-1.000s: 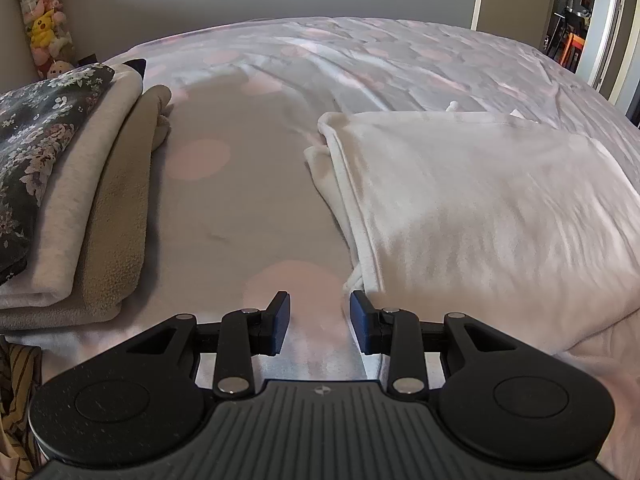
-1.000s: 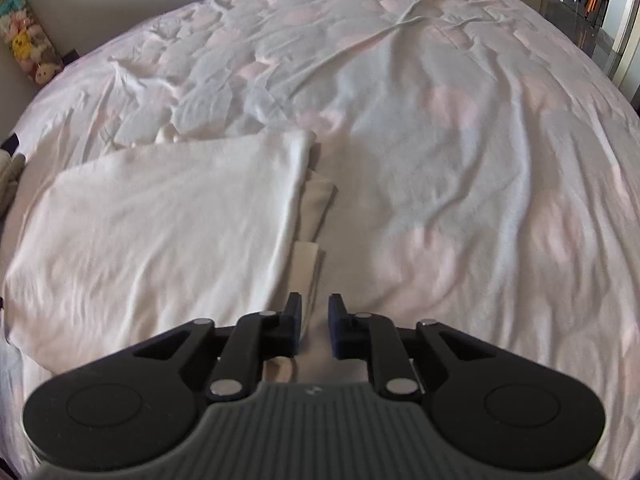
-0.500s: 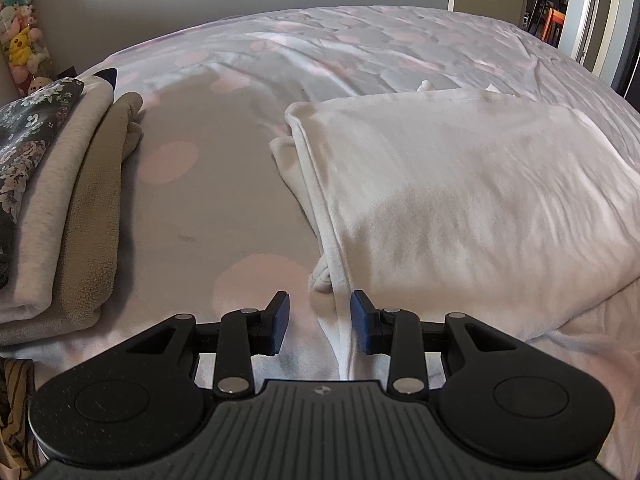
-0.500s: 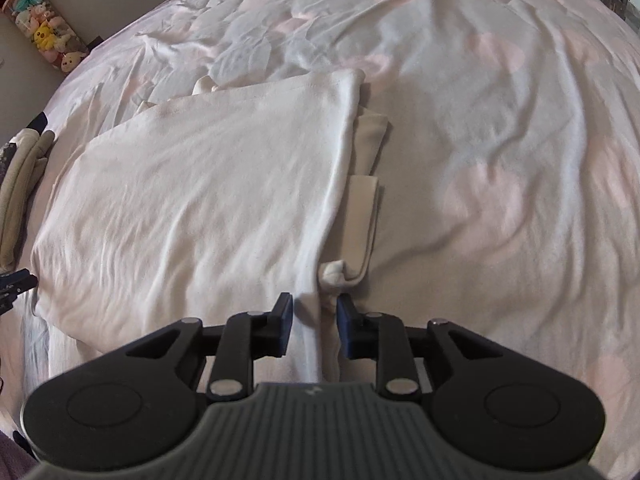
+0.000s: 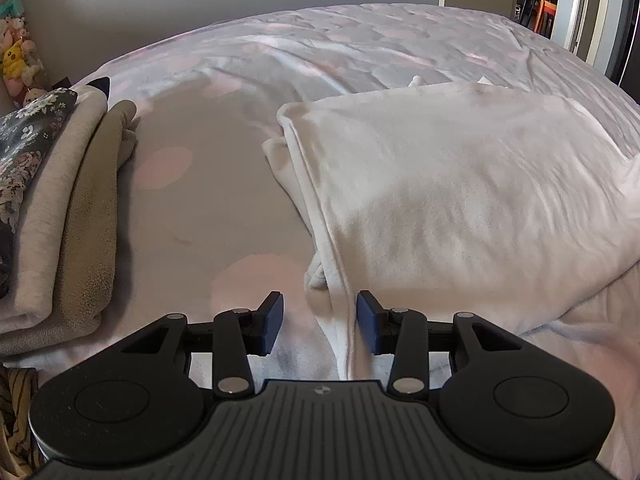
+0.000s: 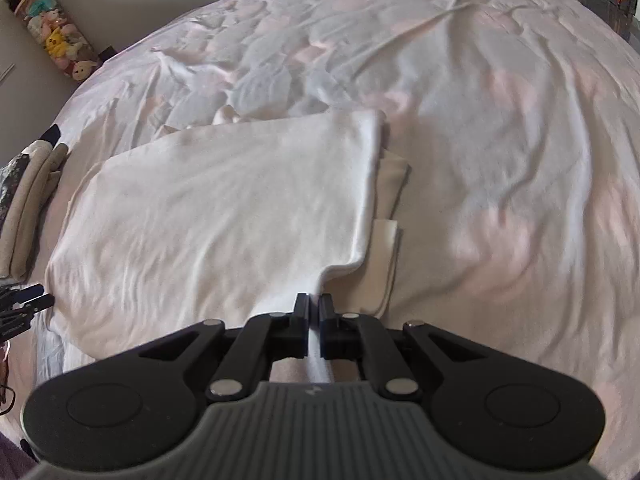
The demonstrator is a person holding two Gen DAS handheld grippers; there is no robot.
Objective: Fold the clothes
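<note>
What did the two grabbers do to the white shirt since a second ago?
The right gripper moved in and closed on the near edge of the white shirt, lifting it a little. The left gripper slid over so its open jaws now sit on either side of the shirt's other edge. The folded pile stayed put.

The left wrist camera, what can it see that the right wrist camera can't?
Only the left wrist view shows the open left gripper straddling the white garment's edge, and a doorway. Only the right wrist view shows the right gripper shut on the garment's corner. Both show the garment, the folded stack, the bed cover and the plush toys.
</note>
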